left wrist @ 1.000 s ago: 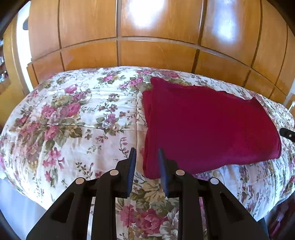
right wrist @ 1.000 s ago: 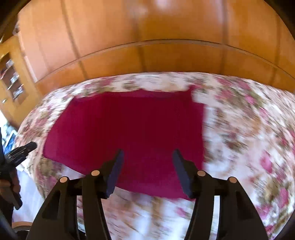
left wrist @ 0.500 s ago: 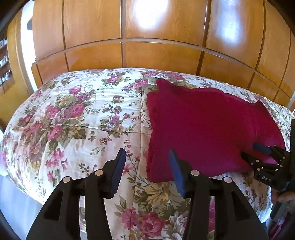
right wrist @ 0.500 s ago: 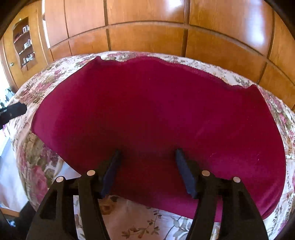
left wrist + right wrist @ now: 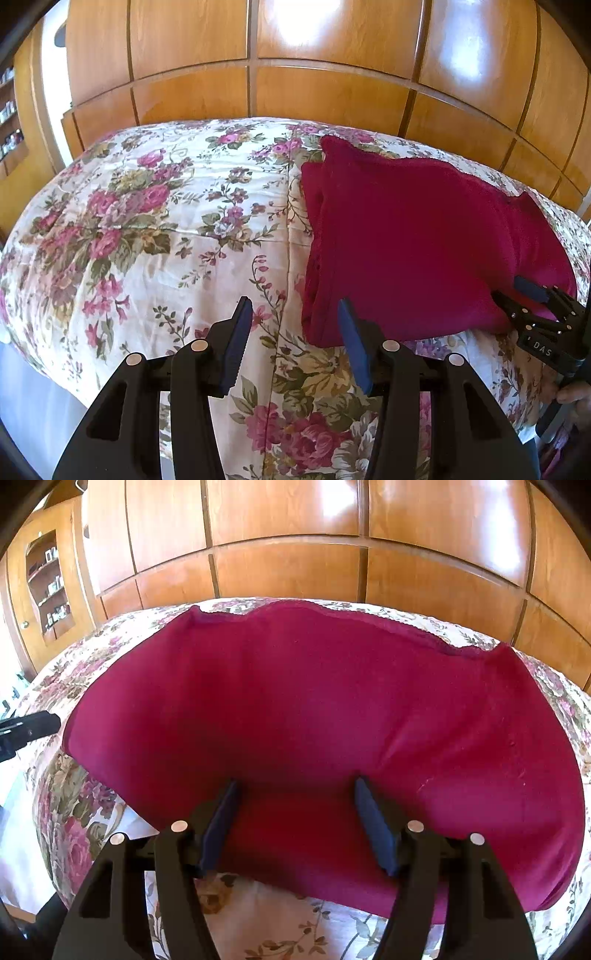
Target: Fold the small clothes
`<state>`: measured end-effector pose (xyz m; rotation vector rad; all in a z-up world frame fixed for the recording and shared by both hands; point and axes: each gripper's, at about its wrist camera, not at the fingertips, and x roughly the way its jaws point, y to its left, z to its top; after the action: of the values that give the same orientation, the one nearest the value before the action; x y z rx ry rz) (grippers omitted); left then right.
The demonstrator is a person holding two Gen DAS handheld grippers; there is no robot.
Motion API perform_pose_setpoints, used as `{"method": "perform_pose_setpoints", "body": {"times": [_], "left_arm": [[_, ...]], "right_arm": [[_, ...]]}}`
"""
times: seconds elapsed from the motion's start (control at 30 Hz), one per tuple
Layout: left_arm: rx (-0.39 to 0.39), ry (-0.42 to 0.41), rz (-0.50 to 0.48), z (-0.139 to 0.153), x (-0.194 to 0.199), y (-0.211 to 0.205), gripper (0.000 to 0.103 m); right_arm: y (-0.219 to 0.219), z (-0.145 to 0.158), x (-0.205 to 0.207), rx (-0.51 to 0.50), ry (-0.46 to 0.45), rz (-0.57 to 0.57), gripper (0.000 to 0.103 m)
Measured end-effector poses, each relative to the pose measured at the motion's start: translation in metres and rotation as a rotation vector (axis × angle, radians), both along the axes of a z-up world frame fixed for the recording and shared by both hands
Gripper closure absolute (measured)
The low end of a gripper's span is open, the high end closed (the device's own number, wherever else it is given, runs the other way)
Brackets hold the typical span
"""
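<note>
A dark red folded garment (image 5: 413,243) lies flat on the floral bedspread (image 5: 155,229), right of the middle. My left gripper (image 5: 295,314) is open and empty, just in front of the garment's near left corner. My right gripper (image 5: 295,794) is open, its fingers resting low over the garment's near edge (image 5: 303,830) with cloth between them. The right gripper also shows in the left wrist view (image 5: 532,306) at the garment's near right corner. The left gripper's tip (image 5: 29,727) shows at the left edge of the right wrist view.
Wooden wardrobe panels (image 5: 295,92) stand close behind the bed. A shelf niche with small items (image 5: 51,587) is at the far left. The bed's near edge drops off at the lower left (image 5: 37,406).
My left gripper has opened wider and stayed near the garment's left corner. My right gripper has swung in from the right and come down onto the garment's near edge, still open.
</note>
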<state>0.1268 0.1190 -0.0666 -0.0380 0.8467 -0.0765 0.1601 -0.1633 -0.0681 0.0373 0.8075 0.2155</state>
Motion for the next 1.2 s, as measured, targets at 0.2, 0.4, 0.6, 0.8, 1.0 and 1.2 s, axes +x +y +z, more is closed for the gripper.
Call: {"method": "perform_pose_setpoints", "body": {"times": [0.2,0.4,0.6,0.8,1.0,1.2], "left_arm": [[-0.024,0.025,-0.01,-0.007,0.004,0.0,0.065],[-0.005,-0.017,-0.047,-0.004,-0.001,-0.009,0.103],[0.036,0.096,-0.015,-0.038,0.0,-0.003,0.103],[-0.055,0.047,0.012,-0.022,-0.014,0.006,0.103],[-0.085,-0.022,0.046,0.001,-0.013,0.006,0.053],[-0.064,-0.036,0.015,0.007,-0.001,-0.004,0.053]], "right_arm": [[0.002,0.0,-0.002,-0.001,-0.01,-0.007,0.037],[-0.001,-0.001,-0.004,-0.002,-0.013,-0.005,0.037],[0.0,-0.002,-0.005,-0.006,-0.025,-0.011,0.037],[0.0,-0.002,-0.006,-0.008,-0.031,-0.01,0.037],[0.0,-0.002,-0.007,-0.002,-0.036,-0.009,0.037],[-0.002,-0.003,-0.008,0.002,-0.041,-0.005,0.037]]}}
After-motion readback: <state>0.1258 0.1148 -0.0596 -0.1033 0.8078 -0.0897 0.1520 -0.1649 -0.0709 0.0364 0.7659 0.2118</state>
